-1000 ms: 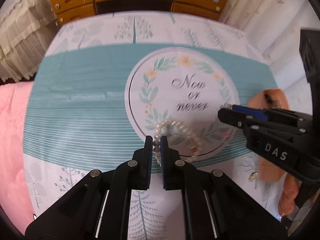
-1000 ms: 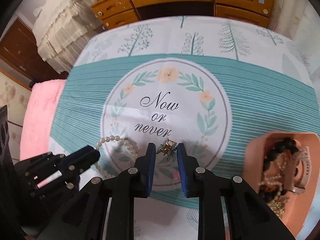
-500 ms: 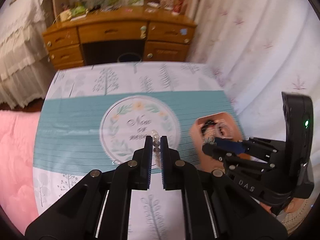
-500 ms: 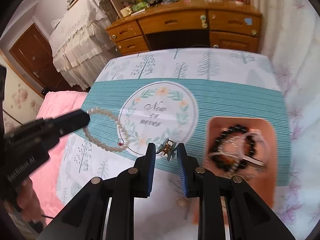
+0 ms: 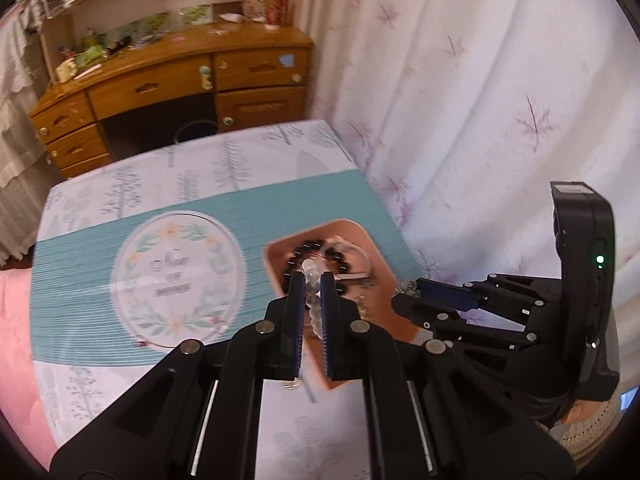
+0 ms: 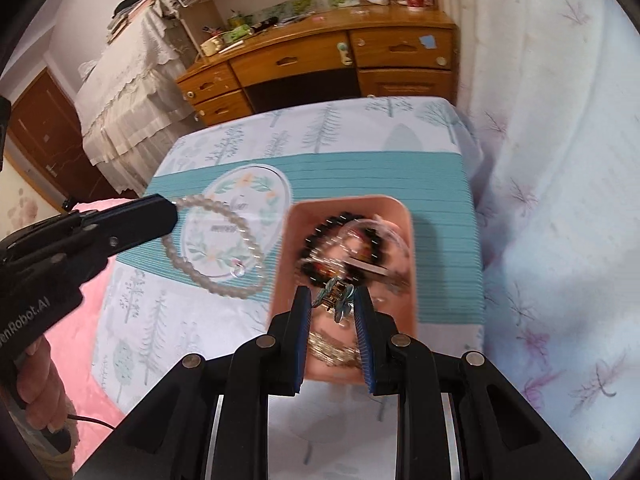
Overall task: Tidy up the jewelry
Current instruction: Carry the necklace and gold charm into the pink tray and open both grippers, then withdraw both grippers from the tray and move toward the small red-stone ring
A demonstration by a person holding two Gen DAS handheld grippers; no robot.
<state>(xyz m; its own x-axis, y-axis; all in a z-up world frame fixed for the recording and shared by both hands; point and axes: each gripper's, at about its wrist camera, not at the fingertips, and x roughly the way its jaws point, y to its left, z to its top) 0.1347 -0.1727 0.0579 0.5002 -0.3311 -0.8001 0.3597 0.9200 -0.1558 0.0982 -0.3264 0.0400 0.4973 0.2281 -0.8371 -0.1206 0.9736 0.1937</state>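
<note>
Jewelry tray [image 6: 404, 216] lies directly beneath the right gripper [image 6: 333, 300], clamped on a small clip [image 6: 334, 298]; the left gripper [image 5: 311, 296], pinching the pearl bracelet [image 6: 216, 252], hangs left of it

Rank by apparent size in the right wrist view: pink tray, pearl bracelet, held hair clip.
1. pink tray
2. pearl bracelet, hanging from the left gripper, nearer the camera, so unsure
3. hair clip in the right gripper
</note>
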